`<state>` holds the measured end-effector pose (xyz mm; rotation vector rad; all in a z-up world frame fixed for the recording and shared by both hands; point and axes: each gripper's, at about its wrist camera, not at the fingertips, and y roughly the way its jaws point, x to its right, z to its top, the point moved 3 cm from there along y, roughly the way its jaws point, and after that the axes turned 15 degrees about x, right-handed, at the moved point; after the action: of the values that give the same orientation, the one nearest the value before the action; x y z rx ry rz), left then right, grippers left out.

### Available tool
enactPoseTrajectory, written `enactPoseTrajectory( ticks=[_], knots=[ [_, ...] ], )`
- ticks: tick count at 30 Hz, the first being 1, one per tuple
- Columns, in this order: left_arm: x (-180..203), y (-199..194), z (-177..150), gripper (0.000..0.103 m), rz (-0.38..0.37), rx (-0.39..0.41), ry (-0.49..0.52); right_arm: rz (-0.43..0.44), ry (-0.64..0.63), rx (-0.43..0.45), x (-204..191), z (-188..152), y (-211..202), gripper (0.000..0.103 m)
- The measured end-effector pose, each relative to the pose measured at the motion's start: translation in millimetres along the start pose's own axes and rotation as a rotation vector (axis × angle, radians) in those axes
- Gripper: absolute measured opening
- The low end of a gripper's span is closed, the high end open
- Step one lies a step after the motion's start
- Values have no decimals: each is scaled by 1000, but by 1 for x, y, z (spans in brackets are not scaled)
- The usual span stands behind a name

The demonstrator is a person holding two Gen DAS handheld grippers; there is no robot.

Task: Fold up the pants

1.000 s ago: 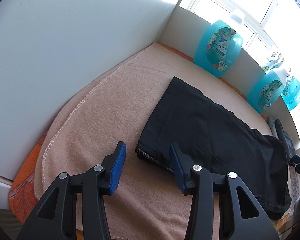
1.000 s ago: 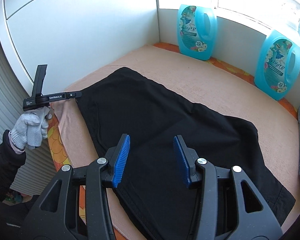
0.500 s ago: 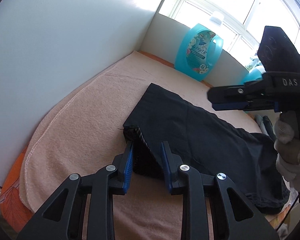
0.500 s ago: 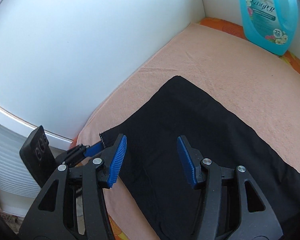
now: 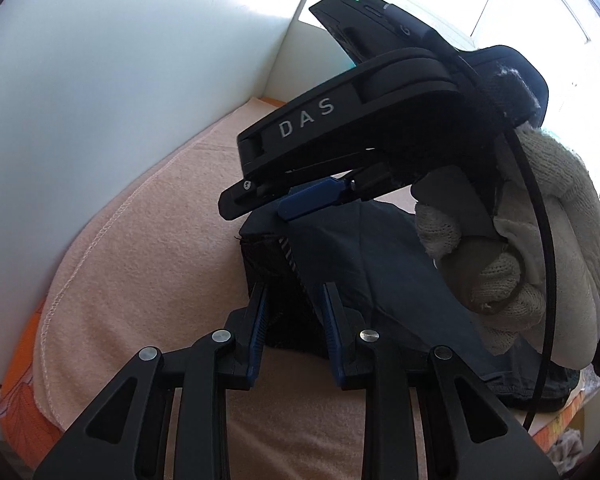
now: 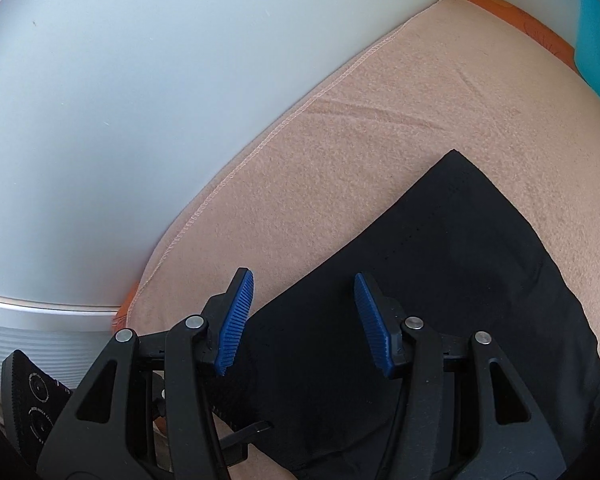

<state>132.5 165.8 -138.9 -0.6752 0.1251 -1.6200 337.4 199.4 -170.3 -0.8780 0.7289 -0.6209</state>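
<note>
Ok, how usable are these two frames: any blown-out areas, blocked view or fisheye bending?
Left wrist view: the window at top right is blown out to white, and the right tool with its gloved hand blocks much of the black pants. Right wrist view: evenly lit, no glare; the towel edge bows from fisheye distortion, corners vignetted black.

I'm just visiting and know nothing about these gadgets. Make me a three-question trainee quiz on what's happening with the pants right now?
1. True or false: the left gripper is shut on a bunched edge of the pants.
2. The right gripper is: A) shut on the pants, B) open above the pants, C) holding a bottle.
3. Fill in: the pants lie on a peach-coloured ____.

Key: 1 true; 2 B; 3 towel.
</note>
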Motion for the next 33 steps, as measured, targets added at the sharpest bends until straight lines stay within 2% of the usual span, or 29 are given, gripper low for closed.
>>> enactPoseTrajectory(
  ticks=[3,5,7,8,9,10,13,17,21,23,24,25,27,33],
  knots=[
    [4,2,0,25,1,-6,28,-34,-40,-6,-13,0,5,55],
    [5,1,0,25,1,-7,30,-72,-72,5,-17,-3,5,46],
    [2,-1,1,26,16,-1,20,-91,-89,18,-17,-6,3,31],
    [0,-2,1,29,24,0,11,-93,-85,24,-15,-7,2,27],
    [-2,-3,1,39,34,-3,2,-103,-78,27,-12,-8,1,14],
    [-4,-3,0,48,46,-3,-9,-90,-59,30,-8,-9,0,9],
    [-11,-4,-2,50,67,-15,-39,-63,-29,27,-1,-12,-2,6],
    [-26,-5,0,55,102,-18,-106,-62,-39,25,2,-17,-9,6],
    [-35,-2,3,53,65,-19,-131,-37,-22,10,6,-15,-7,7],
    [-35,0,5,27,56,-32,-127,-14,-7,-9,21,-1,-2,11],
    [-34,1,5,19,53,-36,-120,-2,-2,-17,19,0,-2,21],
    [-35,1,5,19,43,-35,-108,4,-4,-20,17,0,1,38],
    [-26,-2,6,19,29,-19,-79,8,-20,-8,9,5,-1,55],
    [-13,-9,10,17,0,17,-7,-15,-47,-70,-4,6,15,55]
  ],
)
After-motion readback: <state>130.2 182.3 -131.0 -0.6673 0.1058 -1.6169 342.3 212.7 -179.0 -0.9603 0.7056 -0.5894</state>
